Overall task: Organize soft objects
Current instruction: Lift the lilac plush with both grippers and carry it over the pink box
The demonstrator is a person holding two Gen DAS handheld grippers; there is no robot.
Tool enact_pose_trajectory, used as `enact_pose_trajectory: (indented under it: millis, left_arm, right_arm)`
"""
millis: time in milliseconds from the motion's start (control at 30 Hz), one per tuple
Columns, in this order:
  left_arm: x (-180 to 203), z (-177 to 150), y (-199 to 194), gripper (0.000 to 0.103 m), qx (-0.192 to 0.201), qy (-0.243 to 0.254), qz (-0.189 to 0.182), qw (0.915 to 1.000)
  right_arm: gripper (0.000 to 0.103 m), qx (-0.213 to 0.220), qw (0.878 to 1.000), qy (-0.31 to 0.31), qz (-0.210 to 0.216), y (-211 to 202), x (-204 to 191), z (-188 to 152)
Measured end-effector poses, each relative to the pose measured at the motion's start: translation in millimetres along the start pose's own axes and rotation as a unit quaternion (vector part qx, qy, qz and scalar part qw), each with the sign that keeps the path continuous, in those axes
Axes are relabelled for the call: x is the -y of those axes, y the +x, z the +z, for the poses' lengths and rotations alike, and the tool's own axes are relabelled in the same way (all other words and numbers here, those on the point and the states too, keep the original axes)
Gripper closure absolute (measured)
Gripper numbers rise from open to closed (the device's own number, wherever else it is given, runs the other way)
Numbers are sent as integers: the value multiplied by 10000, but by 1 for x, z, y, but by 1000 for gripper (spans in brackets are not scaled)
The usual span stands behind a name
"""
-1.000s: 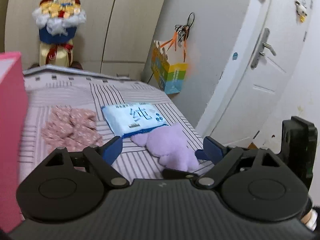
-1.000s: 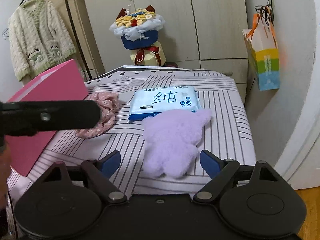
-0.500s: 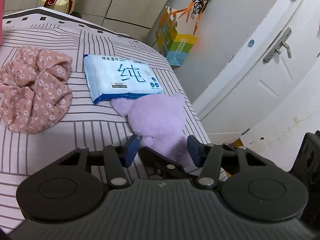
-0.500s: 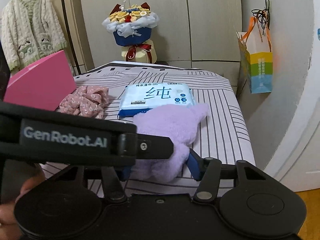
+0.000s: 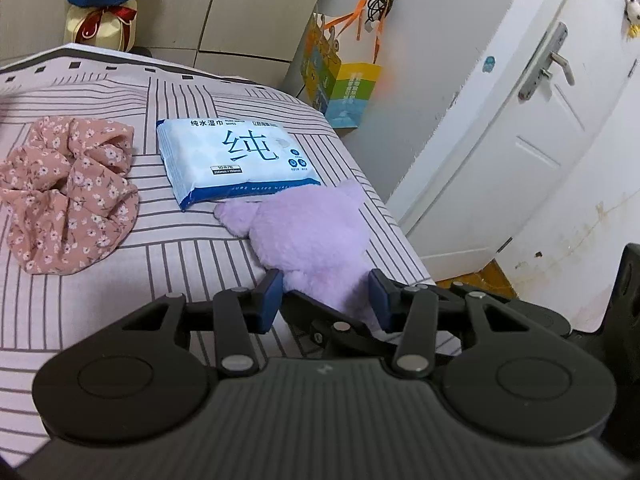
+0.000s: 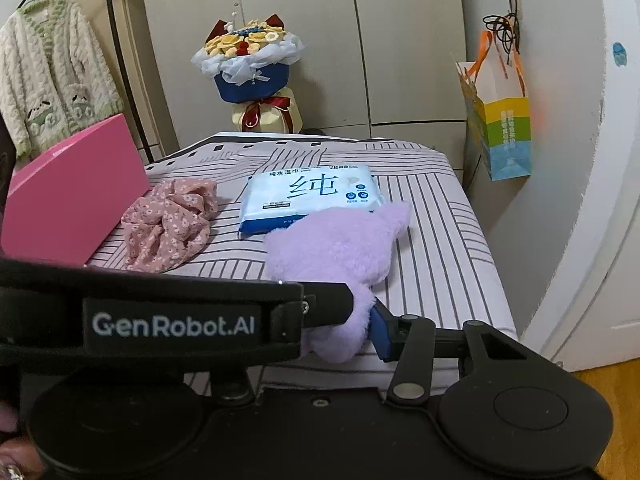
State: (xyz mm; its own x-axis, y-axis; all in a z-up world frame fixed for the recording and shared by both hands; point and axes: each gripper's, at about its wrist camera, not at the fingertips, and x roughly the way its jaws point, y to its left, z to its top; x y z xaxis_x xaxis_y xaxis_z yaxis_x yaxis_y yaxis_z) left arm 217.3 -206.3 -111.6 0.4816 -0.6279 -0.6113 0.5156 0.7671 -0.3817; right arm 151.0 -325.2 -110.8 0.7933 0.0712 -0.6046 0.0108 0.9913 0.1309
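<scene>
- Lying on the striped bedspread [image 5: 192, 264] near its right edge: purple plush toy [image 5: 316, 236], its near end between the blue pads of both grippers.
- Left gripper [image 5: 326, 300]: jaws have just been closing, pads now flanking the plush's near end; the left pad touches the fur, while contact at the right pad cannot be told for certain.
- Right gripper [image 6: 348, 320]: jaws have just been closing; its right pad presses into the fur, the left pad hidden behind the black arm of the left gripper, which crosses this view.
- Orientation: long axis runs from the grippers away toward the wardrobe; two ear-like points at the far end, one tucked against the wipes pack.
- Material: fluffy, deep-pile fabric, rounded and lumpy in outline.
- Wet wipes pack [image 5: 236, 160]: flat, glossy blue-and-white rectangle, touching the plush's far end.
- Floral cloth [image 5: 68, 196]: thin pink fabric with small white flowers, crumpled, left of the pack and apart from the plush.
- Pink box [image 6: 76, 196]: smooth, hard-sided, at the bed's left edge beside the cloth.
- Bouquet [image 6: 250, 64]: wrapped in blue and white, beyond the bed.
</scene>
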Motion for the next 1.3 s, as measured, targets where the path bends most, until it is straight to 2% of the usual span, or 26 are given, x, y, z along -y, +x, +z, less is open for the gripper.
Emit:
enact_pose_trajectory:
  millis: [400, 667, 1300]
  left_arm:
    - [17, -18, -43, 58, -33, 309, 25, 9995]
    - [18, -36, -65, 58, -188, 287, -152, 9993]
    - [12, -65, -141, 58, -84, 273, 7, 9996]
  right_arm:
    - [50, 83, 9998, 146, 54, -42, -19, -15]
    - [50, -69, 9998, 159, -56, -67, -36, -29]
    - [50, -20, 9988, -414, 261, -117, -93, -45]
